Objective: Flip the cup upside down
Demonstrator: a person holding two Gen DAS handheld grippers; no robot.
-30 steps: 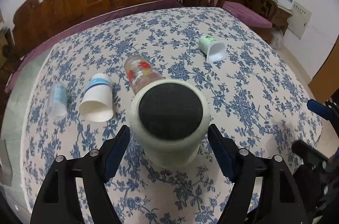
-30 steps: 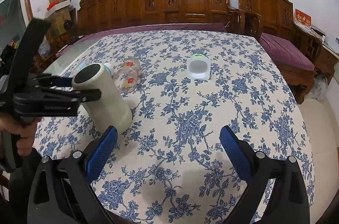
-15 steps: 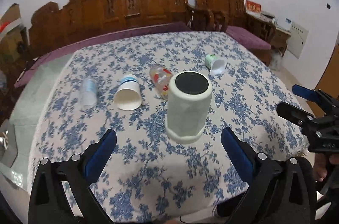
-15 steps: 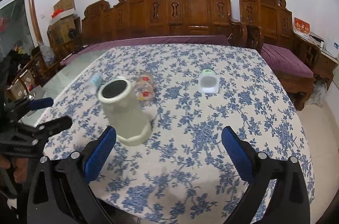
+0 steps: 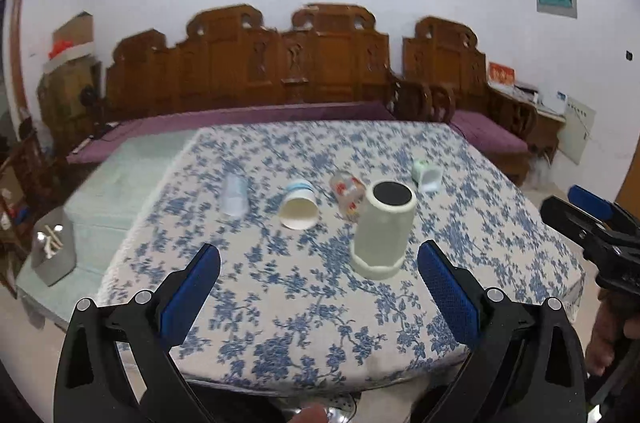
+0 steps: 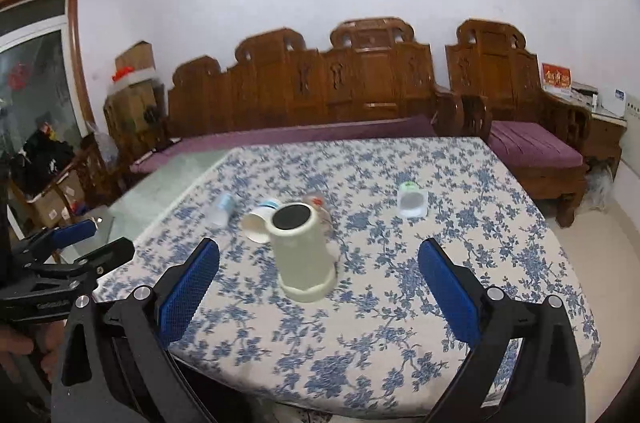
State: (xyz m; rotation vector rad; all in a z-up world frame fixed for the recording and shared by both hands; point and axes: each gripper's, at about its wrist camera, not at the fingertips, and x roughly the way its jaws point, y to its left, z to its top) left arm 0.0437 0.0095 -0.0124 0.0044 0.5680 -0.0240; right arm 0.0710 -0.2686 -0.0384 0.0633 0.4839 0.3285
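Both tongs spread — cup inverted.

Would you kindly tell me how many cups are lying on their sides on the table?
4, all behind the upside-down cream cup: clear plastic cup far left, white paper cup, printed glass, and green-bottomed cup far right.

- Left gripper backs away from the cup, which it bracketed closely a second ago; its jaws now gape wider.
- Right gripper pulls back too, and the cup sits farther off, near the table's edge.
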